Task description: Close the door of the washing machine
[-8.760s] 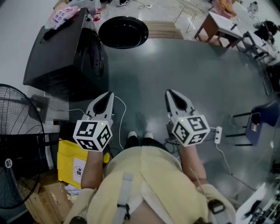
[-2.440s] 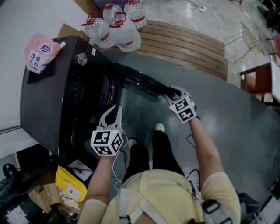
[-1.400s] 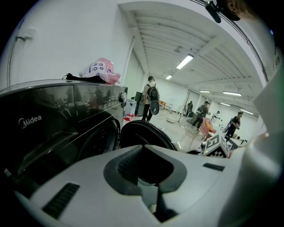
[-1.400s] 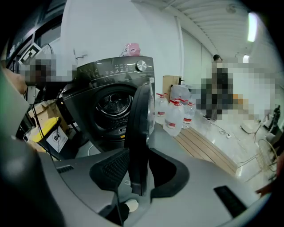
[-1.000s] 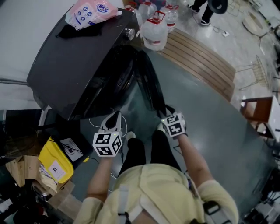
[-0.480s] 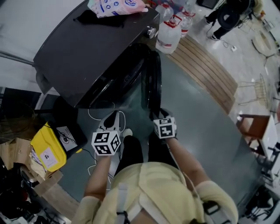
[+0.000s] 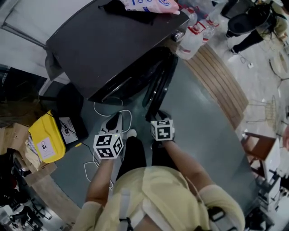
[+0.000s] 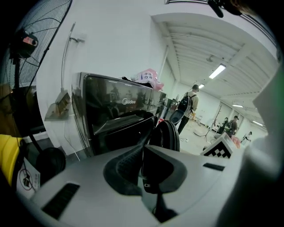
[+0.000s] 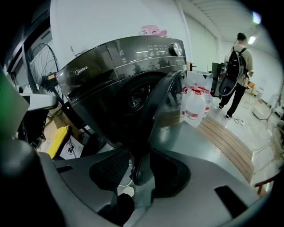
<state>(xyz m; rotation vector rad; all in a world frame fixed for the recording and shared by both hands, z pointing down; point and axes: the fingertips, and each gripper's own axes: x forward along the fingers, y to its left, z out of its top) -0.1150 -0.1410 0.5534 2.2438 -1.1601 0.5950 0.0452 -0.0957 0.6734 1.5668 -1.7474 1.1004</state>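
Note:
The black front-loading washing machine (image 7: 104,49) fills the top of the head view. Its round door (image 7: 160,83) stands partly open, edge-on to me. My right gripper (image 7: 155,115) is at the door's lower free edge. In the right gripper view the door (image 9: 162,102) rises from between the jaws, and my right gripper (image 9: 138,170) has its rim between its pads. My left gripper (image 7: 115,121) hangs shut over the floor, left of the door and apart from it. In the left gripper view, the left gripper (image 8: 143,150) holds nothing and points at the machine (image 8: 115,106) and door (image 8: 166,135).
Large water bottles (image 7: 192,40) stand by the machine's far corner beside a wooden slatted platform (image 7: 221,85). A pink bag (image 7: 151,4) lies on top. A yellow bag (image 7: 45,142) and a white cable (image 7: 106,113) lie on the floor at left. A person (image 9: 235,66) stands beyond.
The door has swung closer to the machine's front, with my right gripper moving along at its edge. My left gripper has shifted a little with the body and stays shut.

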